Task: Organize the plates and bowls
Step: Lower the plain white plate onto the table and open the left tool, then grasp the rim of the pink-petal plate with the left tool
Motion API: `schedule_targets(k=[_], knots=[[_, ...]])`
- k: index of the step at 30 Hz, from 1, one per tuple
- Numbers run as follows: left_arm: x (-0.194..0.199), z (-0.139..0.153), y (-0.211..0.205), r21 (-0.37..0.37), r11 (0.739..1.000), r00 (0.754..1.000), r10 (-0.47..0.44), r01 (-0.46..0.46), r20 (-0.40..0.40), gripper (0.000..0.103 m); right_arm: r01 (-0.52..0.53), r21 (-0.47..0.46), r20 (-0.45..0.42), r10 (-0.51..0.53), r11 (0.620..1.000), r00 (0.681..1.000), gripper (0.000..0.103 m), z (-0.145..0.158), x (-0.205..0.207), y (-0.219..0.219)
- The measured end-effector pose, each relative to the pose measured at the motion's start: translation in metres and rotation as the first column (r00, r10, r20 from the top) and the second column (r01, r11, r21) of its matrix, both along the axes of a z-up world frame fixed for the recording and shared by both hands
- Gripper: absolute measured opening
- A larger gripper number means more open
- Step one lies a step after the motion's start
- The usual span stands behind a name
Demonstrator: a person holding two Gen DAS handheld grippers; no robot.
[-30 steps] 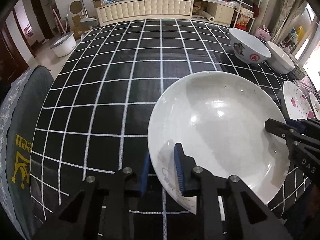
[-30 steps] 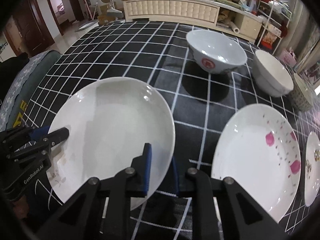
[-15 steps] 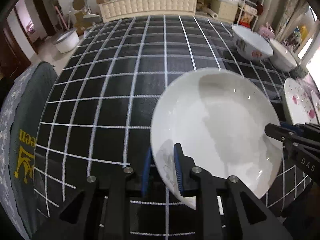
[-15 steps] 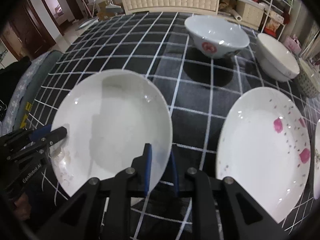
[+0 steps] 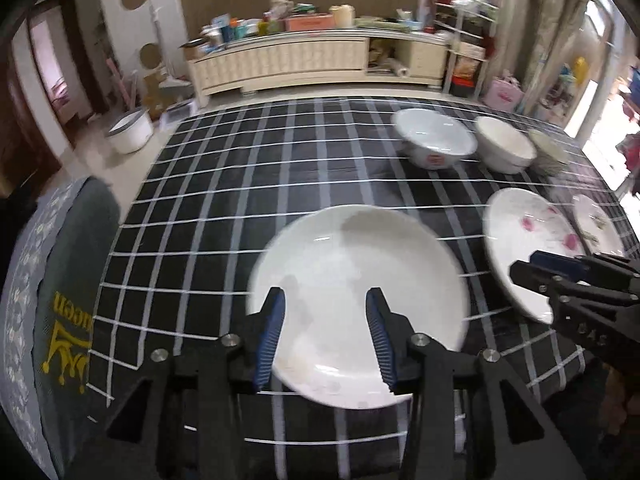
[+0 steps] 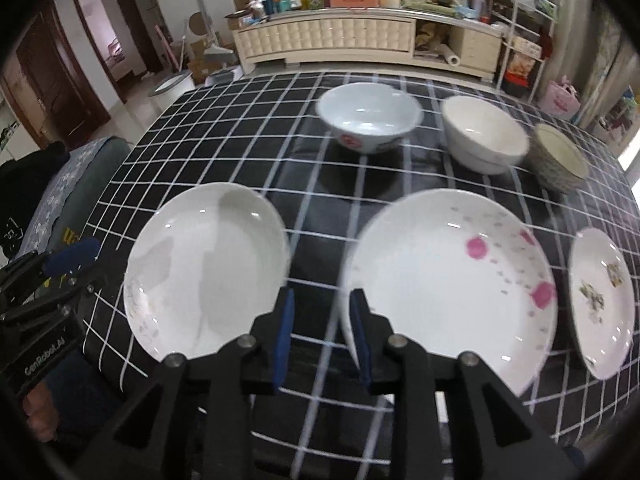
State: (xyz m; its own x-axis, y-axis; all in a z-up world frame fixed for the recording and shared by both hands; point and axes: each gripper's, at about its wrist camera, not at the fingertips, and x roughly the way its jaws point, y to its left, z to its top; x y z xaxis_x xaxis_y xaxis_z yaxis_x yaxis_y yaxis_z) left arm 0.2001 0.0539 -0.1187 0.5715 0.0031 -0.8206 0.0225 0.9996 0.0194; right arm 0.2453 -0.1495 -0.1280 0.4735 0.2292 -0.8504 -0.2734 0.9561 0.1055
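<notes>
Plates (image 6: 448,276): three | bowls (image 6: 370,114): three | checked tablecloth (image 6: 240,148): one

"GenRobot.AI" on left gripper (image 6: 60,280) (side-on)

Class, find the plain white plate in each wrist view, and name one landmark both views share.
Left wrist view: the plain white plate lies low and central, beyond the left gripper.
Right wrist view: it lies lower left.
Shared landmark: the pink-flowered plate, on its right in both.
</notes>
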Motion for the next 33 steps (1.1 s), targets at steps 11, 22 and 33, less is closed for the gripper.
schedule_targets(k=[11, 22, 33], knots=[[0.017, 0.004, -0.080, -0.047, 0.994, 0.994, -0.103, 0.101, -0.036, 0.048, 0.131, -0.016, 0.031, -0.130, 0.991, 0.991, 0.054, 0.015, 0.001, -0.086], [0.051, -0.017, -0.135, -0.022, 0.988, 0.984, -0.156, 0.154, -0.084, 0.048, 0.183, -0.013, -0.031, -0.183, 0.983, 0.983, 0.054, -0.010, 0.021, -0.133], [0.076, -0.053, -0.150, -0.004, 0.986, 0.975, -0.166, 0.167, -0.150, 0.048, 0.185, -0.018, -0.077, -0.186, 0.983, 0.979, 0.054, -0.040, 0.037, -0.146]])
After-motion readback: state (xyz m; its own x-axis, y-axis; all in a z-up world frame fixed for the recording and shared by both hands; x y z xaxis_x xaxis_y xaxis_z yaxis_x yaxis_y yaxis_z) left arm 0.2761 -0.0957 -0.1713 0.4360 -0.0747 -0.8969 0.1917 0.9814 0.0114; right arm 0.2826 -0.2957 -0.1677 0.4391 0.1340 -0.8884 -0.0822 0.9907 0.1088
